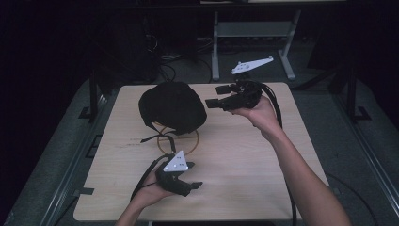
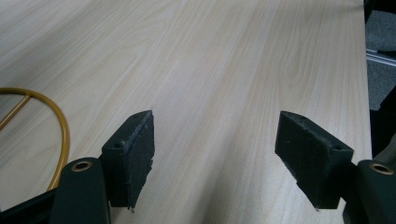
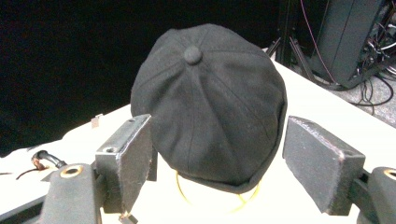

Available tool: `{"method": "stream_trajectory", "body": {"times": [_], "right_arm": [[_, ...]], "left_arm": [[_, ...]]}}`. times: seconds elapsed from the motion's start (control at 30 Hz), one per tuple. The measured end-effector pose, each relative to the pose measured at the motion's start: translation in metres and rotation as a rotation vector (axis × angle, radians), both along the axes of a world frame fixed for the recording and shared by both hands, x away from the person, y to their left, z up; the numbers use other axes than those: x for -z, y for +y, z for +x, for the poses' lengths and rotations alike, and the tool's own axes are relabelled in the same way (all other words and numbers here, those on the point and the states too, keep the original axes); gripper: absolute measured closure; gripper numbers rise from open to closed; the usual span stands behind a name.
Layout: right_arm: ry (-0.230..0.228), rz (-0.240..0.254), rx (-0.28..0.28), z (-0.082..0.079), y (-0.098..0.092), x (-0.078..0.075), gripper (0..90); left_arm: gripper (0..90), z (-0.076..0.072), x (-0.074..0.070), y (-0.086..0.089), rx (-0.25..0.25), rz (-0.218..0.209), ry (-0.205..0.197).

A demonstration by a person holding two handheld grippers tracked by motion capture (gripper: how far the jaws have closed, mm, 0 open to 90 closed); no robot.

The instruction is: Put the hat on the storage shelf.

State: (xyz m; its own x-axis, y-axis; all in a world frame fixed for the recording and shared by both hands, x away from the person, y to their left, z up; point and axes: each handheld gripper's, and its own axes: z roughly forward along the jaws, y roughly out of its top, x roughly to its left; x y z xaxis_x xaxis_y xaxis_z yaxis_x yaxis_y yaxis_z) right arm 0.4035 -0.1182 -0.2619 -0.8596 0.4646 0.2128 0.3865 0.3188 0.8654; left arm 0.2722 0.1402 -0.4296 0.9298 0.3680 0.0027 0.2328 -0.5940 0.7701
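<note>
Nearest to me, my left gripper sits low over the front part of the wooden table, held in the left hand with its grey three-cornered plate on top. In the left gripper view its jaws stand wide apart with nothing between them, only bare wood grain beneath, and a curve of the yellow ring shows at the left edge.

Farther in, that yellow ring is marked on the tabletop near the middle. The black flat cap rests on its far-left part, covering some of the ring, with thin dark straps trailing from the cap's near edge onto the wood.

Beyond and to the right, my right hand holds the right gripper level above the table's far side, its jaws pointing left at the cap and stopping just beside it, not touching. In the right gripper view the pads are spread apart and empty, and the cap, with its top button, sits between and beyond them, the ring peeking out beneath its brim.

Past the table's far edge lie a dark floor, cables and a metal frame.
</note>
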Motion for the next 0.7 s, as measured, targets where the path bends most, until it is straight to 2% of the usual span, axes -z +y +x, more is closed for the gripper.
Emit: {"method": "stream_trajectory", "body": {"times": [0.7], "right_arm": [[0.036,0.0,0.041,-0.011,-0.035,0.027,21.4]], "left_arm": [[28.4,-0.001,0.002,0.002,-0.009,0.002,0.003]]}}
